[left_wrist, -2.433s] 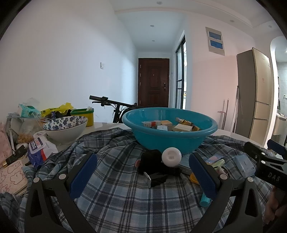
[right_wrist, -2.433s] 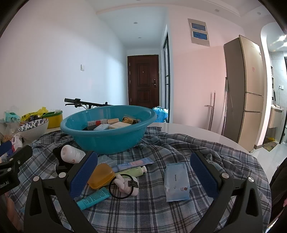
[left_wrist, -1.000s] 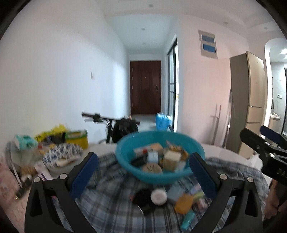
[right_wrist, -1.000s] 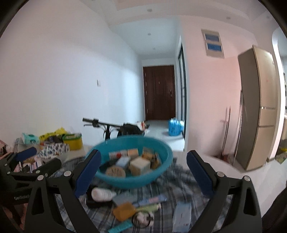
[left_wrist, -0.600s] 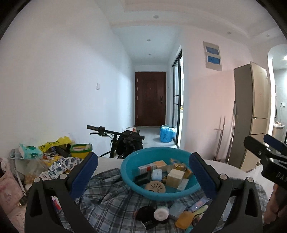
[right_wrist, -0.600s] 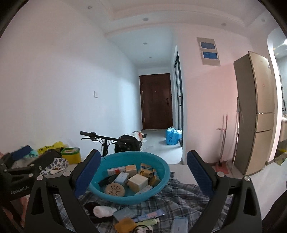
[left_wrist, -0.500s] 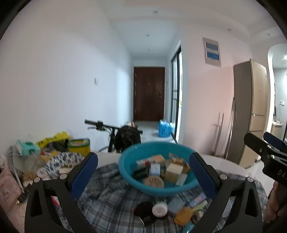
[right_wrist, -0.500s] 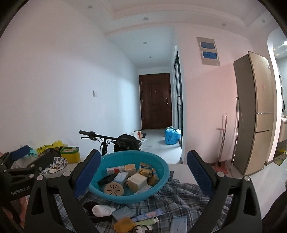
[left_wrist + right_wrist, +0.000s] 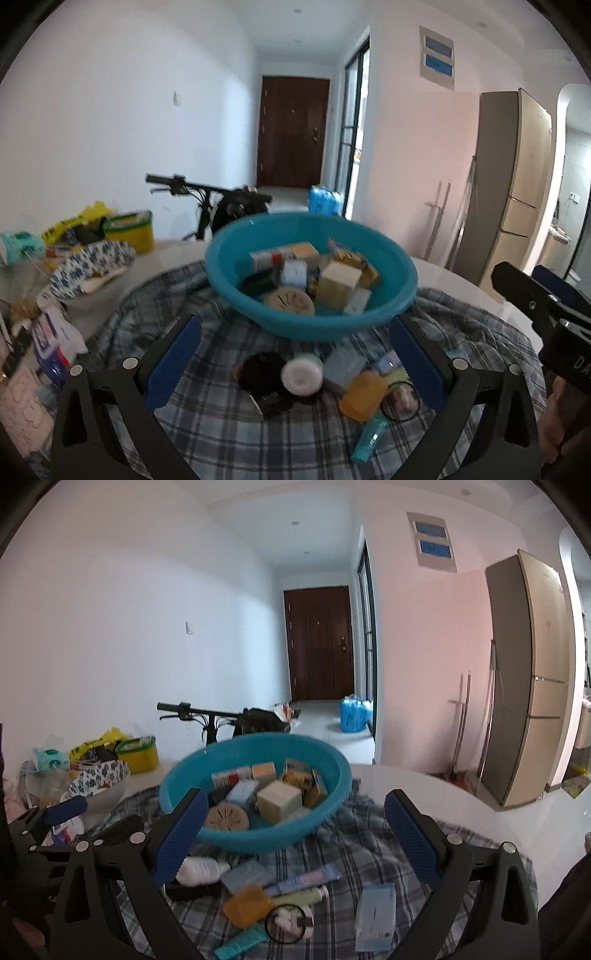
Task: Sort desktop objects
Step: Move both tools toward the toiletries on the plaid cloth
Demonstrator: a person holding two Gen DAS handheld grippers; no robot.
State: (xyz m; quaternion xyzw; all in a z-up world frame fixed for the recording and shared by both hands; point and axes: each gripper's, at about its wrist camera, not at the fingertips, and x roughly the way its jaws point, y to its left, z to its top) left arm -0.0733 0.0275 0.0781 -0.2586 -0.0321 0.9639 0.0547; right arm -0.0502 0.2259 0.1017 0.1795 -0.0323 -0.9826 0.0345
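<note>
White round table [image 9: 424,781] under plaid cloth [image 9: 229,428], patterned bowl [image 9: 90,267] beside.

The left gripper [image 9: 293,354], its blue-padded jaws spread wide and empty, hangs above a blue-grey plaid cloth [image 9: 229,432] spread over a white table [image 9: 461,280]. Beyond the jaws a round teal plastic basin [image 9: 384,314] sits on the cloth, holding small boxes and a round tan disc with slots [image 9: 291,301]. Just in front of the basin lie a white bottle [image 9: 301,374], its cap end towards the camera, beside a black pouch [image 9: 258,369], an orange translucent case [image 9: 364,395] and a teal tube [image 9: 369,437]. A blue-patterned ceramic bowl [image 9: 92,266] stands on the table at left. The right gripper [image 9: 535,299] enters at the right edge.
</note>
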